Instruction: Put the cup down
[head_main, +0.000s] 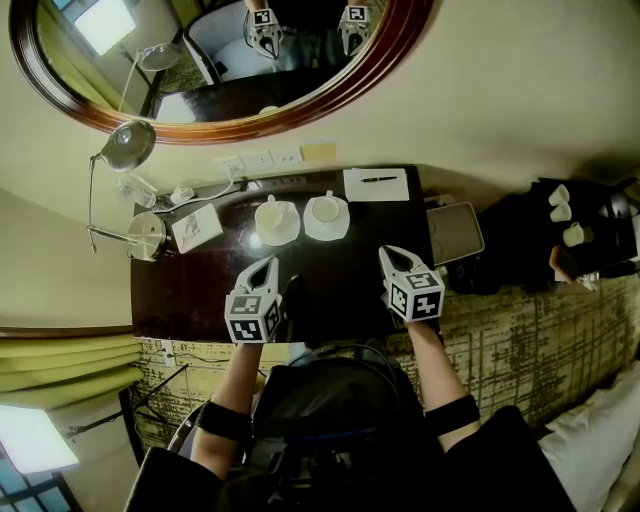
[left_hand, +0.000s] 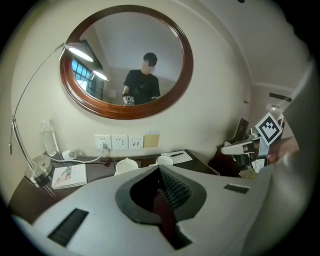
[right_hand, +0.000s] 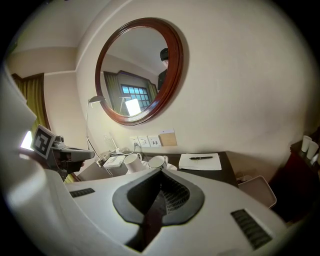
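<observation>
Head view first: two white cups stand on the dark counter (head_main: 190, 300), the left cup (head_main: 273, 214) and the right cup (head_main: 326, 209). Each is upright on a saucer (head_main: 292, 233), side by side near the wall, just left of the notepad (head_main: 376, 190) with a pen (head_main: 380, 180) on it. The left gripper (head_main: 267, 264) and right gripper (head_main: 388, 253) hover over the near half of the counter, well apart from both cups.

Over to the left gripper view: its fingers (left_hand: 172, 186) are pressed together, nothing between them. Right gripper view, same story: fingers (right_hand: 172, 192) closed tight on nothing, with the cups visible beyond the tips.

So where are we? By my reading the putting-down is done: no cup is in the air and none is held. Which of the two was the task's cup I can't tell from here, since they look alike at this size. What's left, if anything, seems only to draw the hands clear.
</observation>
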